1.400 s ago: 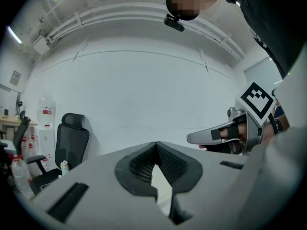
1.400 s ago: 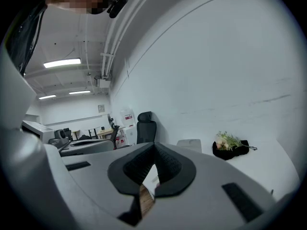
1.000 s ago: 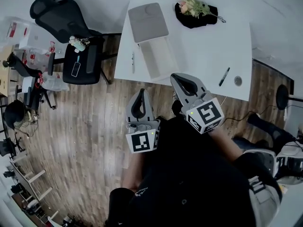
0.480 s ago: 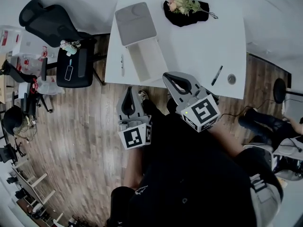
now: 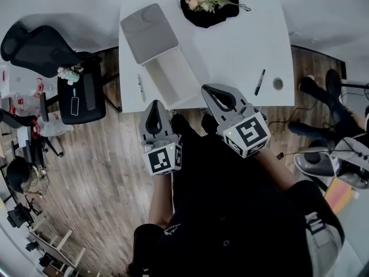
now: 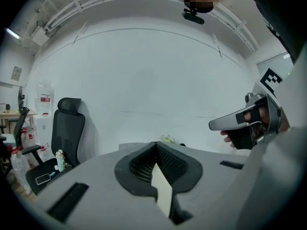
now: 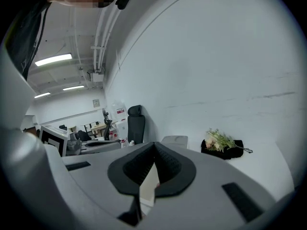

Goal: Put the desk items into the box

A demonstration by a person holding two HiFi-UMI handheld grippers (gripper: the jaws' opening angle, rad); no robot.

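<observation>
A white desk carries an open white box with its grey lid standing behind it. A pen lies left of the box. A black marker and a small round item rest near the desk's right front. Flowers on a black cloth sit at the back. My left gripper hangs shut and empty over the floor just short of the desk edge. My right gripper is shut and empty at the desk's front edge, right of the box. Both views show the jaws meeting.
A black office chair stands left of the desk, and beside it a dark seat holds a phone. Another person's legs and shoes and a chair base are on the wooden floor at the right.
The desk has slid left and nearer in the head view as I step closer. Both grippers have come up to its front edge, still shut.
</observation>
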